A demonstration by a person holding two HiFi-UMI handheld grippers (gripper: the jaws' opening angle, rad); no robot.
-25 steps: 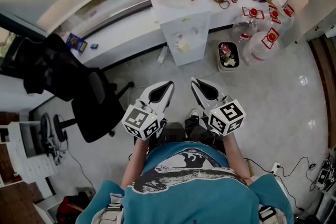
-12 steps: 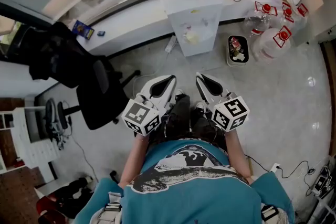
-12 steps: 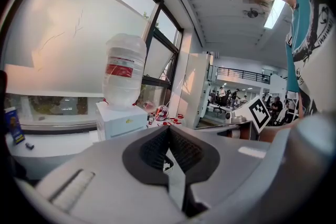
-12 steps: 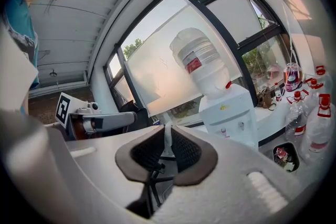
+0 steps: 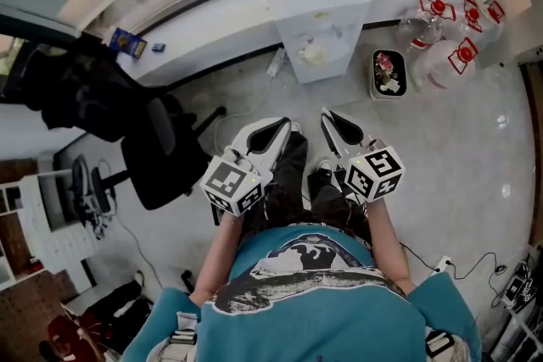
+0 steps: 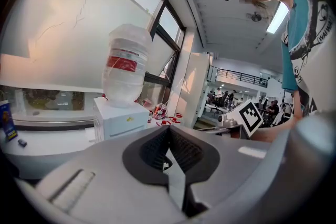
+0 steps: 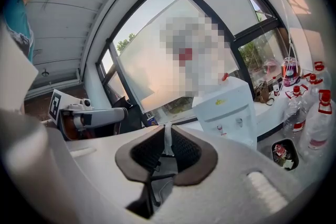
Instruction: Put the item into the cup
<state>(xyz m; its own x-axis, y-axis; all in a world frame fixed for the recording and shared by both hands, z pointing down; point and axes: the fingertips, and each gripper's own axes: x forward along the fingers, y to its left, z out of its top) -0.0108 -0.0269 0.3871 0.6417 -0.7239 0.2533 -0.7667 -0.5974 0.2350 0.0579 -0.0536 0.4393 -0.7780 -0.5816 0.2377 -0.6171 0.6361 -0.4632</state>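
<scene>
No cup shows in any view. My left gripper [image 5: 284, 121] is held in front of the person's waist and points at the floor ahead; in the left gripper view [image 6: 168, 129] its dark pads meet with nothing between them. My right gripper [image 5: 326, 113] hangs beside it, about a hand's width to the right. In the right gripper view [image 7: 167, 131] the pads stand almost together on a thin white item [image 7: 167, 140] that sticks up slightly past the tips. What the item is I cannot tell.
A white water dispenser [image 5: 324, 28] with a big bottle [image 6: 126, 68] stands ahead against a long white ledge [image 5: 204, 30]. A black bin [image 5: 389, 74] and several plastic bottles [image 5: 441, 38] sit to its right. A black office chair [image 5: 157, 157] is on the left.
The dispenser, bin and bottles have slid right and up in the head view as the person shifted. Both grippers keep their place before the body, jaws unchanged.
</scene>
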